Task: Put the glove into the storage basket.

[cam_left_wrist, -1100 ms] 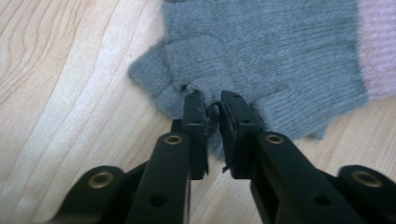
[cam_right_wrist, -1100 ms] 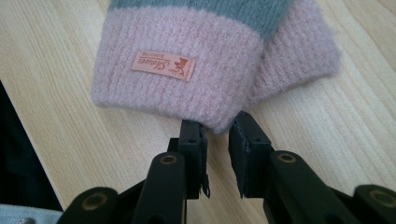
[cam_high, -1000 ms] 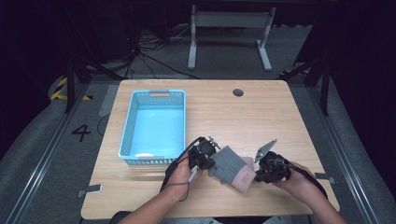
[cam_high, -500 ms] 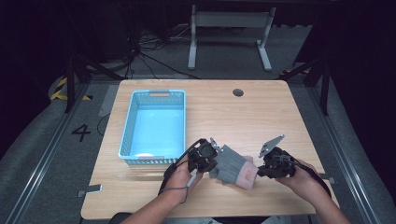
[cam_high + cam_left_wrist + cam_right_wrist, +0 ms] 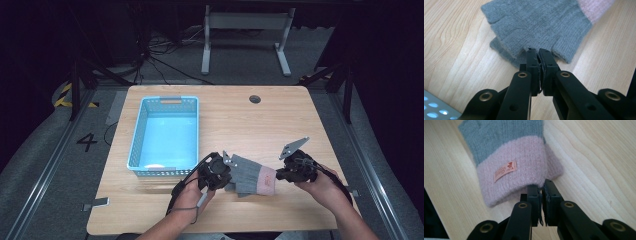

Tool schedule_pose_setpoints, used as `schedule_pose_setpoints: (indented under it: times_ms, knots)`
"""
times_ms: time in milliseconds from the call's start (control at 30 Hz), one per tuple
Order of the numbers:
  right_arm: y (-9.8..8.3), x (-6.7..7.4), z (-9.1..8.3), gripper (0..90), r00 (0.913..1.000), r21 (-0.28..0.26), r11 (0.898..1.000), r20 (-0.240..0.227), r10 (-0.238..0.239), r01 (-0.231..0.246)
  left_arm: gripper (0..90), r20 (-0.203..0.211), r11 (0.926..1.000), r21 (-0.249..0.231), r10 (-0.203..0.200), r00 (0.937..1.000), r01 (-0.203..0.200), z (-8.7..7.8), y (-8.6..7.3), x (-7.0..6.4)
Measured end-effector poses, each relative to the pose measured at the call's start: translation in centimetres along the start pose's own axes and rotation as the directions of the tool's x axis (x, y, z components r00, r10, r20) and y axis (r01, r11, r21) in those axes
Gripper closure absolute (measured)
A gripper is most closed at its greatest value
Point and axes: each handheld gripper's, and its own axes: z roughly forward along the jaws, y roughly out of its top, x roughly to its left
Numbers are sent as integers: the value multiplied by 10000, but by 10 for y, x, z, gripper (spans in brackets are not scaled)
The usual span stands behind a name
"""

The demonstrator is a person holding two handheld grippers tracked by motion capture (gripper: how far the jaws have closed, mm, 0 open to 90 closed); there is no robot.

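A grey knit glove (image 5: 249,176) with a pink cuff (image 5: 268,181) hangs stretched between my two grippers, low over the wooden table (image 5: 260,125). A second glove (image 5: 499,48) lies just under it. My left gripper (image 5: 229,175) is shut on the finger end of the grey glove (image 5: 536,22); its jaws (image 5: 536,51) pinch the knit edge. My right gripper (image 5: 276,176) has just been closing and now grips the rim of the pink cuff (image 5: 514,170) between its jaws (image 5: 540,187). An orange label (image 5: 505,171) is sewn on the cuff.
A light blue plastic basket (image 5: 135,145) stands on the table's left half, close to my left hand. A round cable hole (image 5: 255,99) sits near the far edge. Bare wood extends beyond the glove and to the right.
Both hands have risen slightly with the glove between them. The glove has shifted a little to the right and is pulled straighter.
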Motion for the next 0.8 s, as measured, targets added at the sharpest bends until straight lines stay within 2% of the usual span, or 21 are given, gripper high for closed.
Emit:
schedule_pose_setpoints:
  times_ms: [167,400,800]
  knots:
    - [3,-3,2,851,9999,-130,9999,103,16,-14,871,-80,9999,14,130,9999,-129,-2,-1,-5]
    - [6,-12,9,853,9997,-135,9998,140,176,-174,871,93,9995,140,281,9996,-282,2,-1,-10]
    - [5,-20,23,853,9992,-45,9993,85,385,-384,871,343,9976,639,240,9991,-261,14,0,-8]
